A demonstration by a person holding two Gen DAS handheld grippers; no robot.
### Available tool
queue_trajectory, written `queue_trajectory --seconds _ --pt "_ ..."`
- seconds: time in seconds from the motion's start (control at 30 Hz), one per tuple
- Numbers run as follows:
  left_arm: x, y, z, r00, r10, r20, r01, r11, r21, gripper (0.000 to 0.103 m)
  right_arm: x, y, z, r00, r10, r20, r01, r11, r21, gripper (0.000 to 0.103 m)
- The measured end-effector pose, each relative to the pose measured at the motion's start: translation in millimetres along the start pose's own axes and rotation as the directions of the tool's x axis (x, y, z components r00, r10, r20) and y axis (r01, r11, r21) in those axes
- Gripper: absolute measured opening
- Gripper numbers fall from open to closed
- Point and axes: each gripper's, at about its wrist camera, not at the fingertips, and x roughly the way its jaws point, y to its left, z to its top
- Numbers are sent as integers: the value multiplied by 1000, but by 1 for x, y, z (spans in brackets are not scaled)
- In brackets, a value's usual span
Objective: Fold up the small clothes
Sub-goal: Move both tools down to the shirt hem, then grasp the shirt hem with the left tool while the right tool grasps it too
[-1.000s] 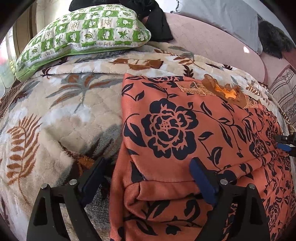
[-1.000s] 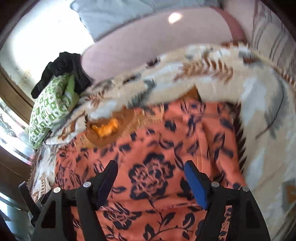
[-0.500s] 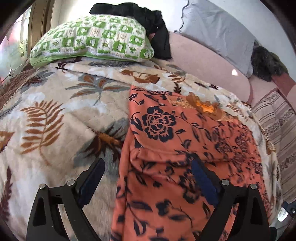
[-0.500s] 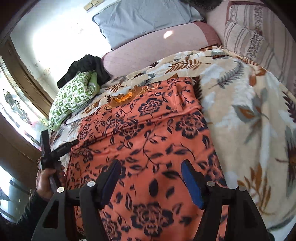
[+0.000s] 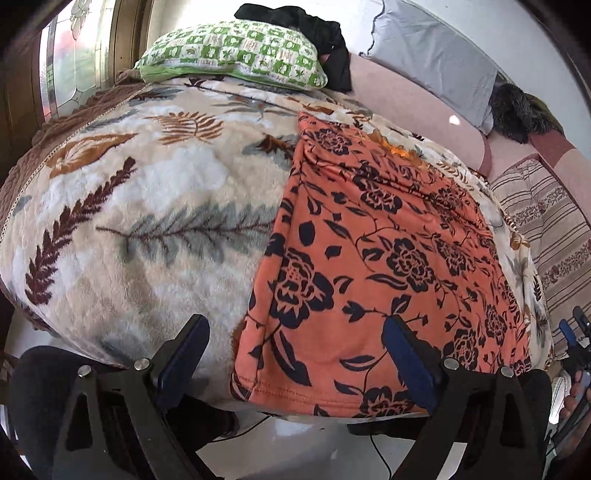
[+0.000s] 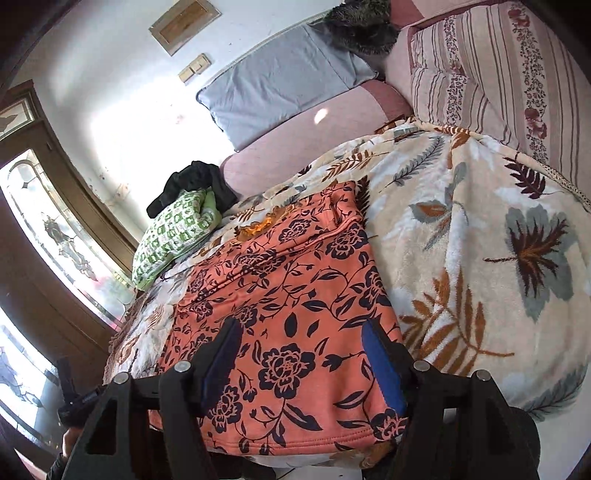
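Observation:
An orange garment with dark floral print (image 5: 384, 258) lies spread flat on a leaf-patterned blanket (image 5: 147, 206), its hem hanging at the bed's near edge. It also shows in the right wrist view (image 6: 288, 317). My left gripper (image 5: 295, 347) is open and empty, hovering off the bed edge near the garment's lower left corner. My right gripper (image 6: 299, 354) is open and empty above the garment's near hem. The right gripper shows at the far right of the left wrist view (image 5: 572, 336).
A green checked pillow (image 5: 236, 51) with a black cloth (image 5: 317, 33) lies at the head of the bed. A grey pillow (image 6: 280, 81), a pink headboard (image 6: 317, 133) and a striped cushion (image 6: 491, 70) stand behind. A window (image 6: 51, 236) is at left.
Both grippers have pulled back from the garment toward the bed's near edge, staying open. The folded lump of fabric near the left gripper is gone; the garment now lies flat.

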Motion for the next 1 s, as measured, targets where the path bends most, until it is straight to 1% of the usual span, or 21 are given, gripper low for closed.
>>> queue_trajectory --seconds 0.07,0.1,0.17,0.27,0.3,0.33,0.4,0.43,0.47,0.53,0.57,0.6,0.63,0.7,0.73,0.77,0.83,0.87,0.9,0.93,1.0 --pt "5 0 -7 1000 -25 -19 25 1000 1 95 -2 4 -3 1000 9 3 -9 1000 -11 71" --pt "10 0 -8 999 -23 -41 23 1000 3 95 -3 6 -5 1000 9 1 -9 1000 -12 71" --pt "17 0 -12 997 13 -72 -12 1000 11 95 -6 7 -8 1000 3 -1 -3 1000 -20 71" --pt "21 3 -15 997 26 -78 -26 1000 6 95 -9 3 -8 1000 -16 -18 16 1000 -14 72" --pt "20 4 -15 997 28 -71 -28 1000 5 95 -8 1 -7 999 -35 -39 35 999 -15 77" --pt "19 4 -15 997 33 -63 -33 999 8 95 -5 -1 -5 995 -68 -72 67 998 -23 79" --pt "18 3 -15 997 55 -47 -54 998 26 95 4 -8 2 981 -136 -141 130 990 -51 79" --pt "19 3 -15 996 74 -48 -73 997 37 95 11 -12 5 972 -150 -182 140 988 -66 79" --pt "21 4 -15 995 89 -55 -86 995 44 95 20 -17 8 959 -155 -239 140 987 -76 79" --pt "26 5 -16 993 92 -72 -89 995 47 95 38 -29 9 929 -177 -324 163 984 -71 79" --pt "29 6 -17 992 96 -83 -92 995 47 95 47 -35 8 915 -166 -367 153 986 -63 79" --pt "31 7 -18 991 97 -90 -93 995 45 95 53 -40 7 909 -153 -388 144 988 -51 79" --pt "31 7 -19 991 91 -94 -87 995 44 95 59 -44 6 902 -158 -402 152 987 -46 79" --pt "30 6 -20 992 93 -90 -89 995 50 95 68 -46 4 890 -175 -421 157 985 -77 79" --pt "24 6 -19 994 91 -67 -88 995 45 95 68 -46 4 892 -186 -411 160 982 -97 79" --pt "16 6 -18 996 81 -28 -80 996 35 95 65 -41 6 899 -192 -392 157 980 -122 79" --pt "1 5 -13 996 71 46 -73 997 31 95 50 -28 12 934 -156 -321 106 980 -169 79" --pt "-1 5 -12 995 77 63 -79 996 36 95 44 -22 16 948 -134 -290 83 980 -181 79" --pt "3 5 -12 995 86 52 -88 995 38 95 43 -20 19 954 -121 -275 70 980 -187 79" --pt "10 6 -12 996 87 19 -88 995 36 95 46 -21 20 950 -115 -290 62 981 -186 79" --pt "28 9 -17 995 77 -68 -75 997 28 95 63 -32 16 928 -120 -353 67 985 -158 79"
